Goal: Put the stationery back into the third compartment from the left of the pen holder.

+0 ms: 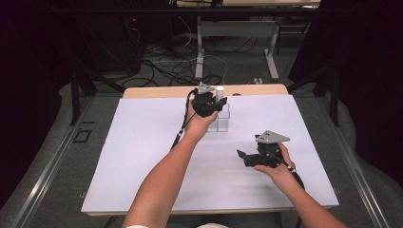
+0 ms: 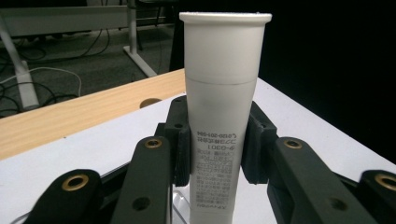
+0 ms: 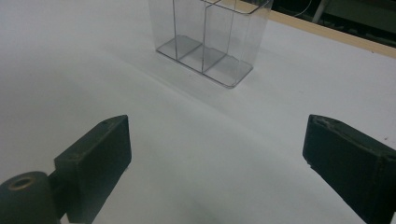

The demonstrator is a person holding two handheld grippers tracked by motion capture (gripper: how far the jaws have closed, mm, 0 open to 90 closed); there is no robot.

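Nearest to you, your right hand-held gripper [image 1: 243, 156] hovers low over the white table [image 1: 142, 156] with its jaws spread wide and nothing between them; in the right gripper view they frame bare table surface, with the clear divided container [image 3: 210, 42] standing beyond them. Farther out, your left hand-held gripper [image 1: 212, 105] pinches a white tube [image 2: 223, 116] between its pads, holding it upright with the capped end on top and the printed lower part between the jaws. In the high view the white tube [image 1: 219, 92] sits right above the clear divided container [image 1: 223, 121], near the table's far edge. Beyond the table, cables [image 1: 161, 66] lie on the floor.
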